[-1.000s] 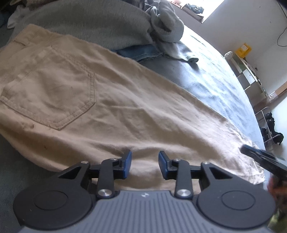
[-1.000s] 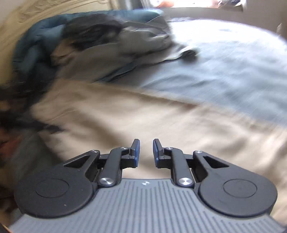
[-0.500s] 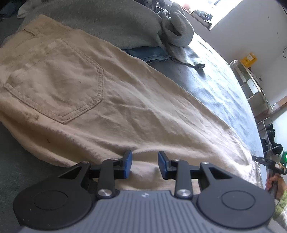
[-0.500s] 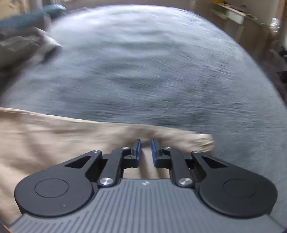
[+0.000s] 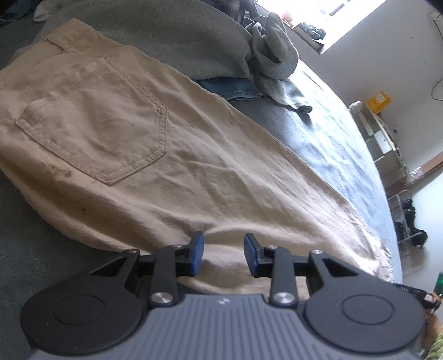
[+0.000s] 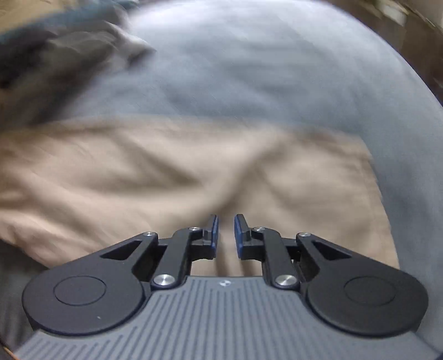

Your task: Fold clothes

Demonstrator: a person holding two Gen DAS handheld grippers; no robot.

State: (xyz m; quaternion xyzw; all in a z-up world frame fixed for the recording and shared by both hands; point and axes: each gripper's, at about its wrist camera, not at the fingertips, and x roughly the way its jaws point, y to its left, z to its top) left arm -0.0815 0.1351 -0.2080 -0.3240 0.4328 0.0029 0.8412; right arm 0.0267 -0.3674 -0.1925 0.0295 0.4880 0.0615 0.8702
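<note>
Wide bed w/ blue-grey bedspread (image 5: 326,133) fills most of both views; right wrist view blurred, bedspread (image 6: 249,69) only a smear there. White painted wall (image 5: 387,55) at far right, strong daylight from bright window opening (image 5: 346,16) top right, sunlit strip across the bed below it. Pale open-frame shelf unit (image 5: 384,144) stands along the wall, small yellow box (image 5: 379,99) near its top end. Low rack w/ dark shoes (image 5: 412,221) further along. Thin dark cable (image 5: 436,88) hangs on wall. Floor looks pale, detail unclear.
</note>
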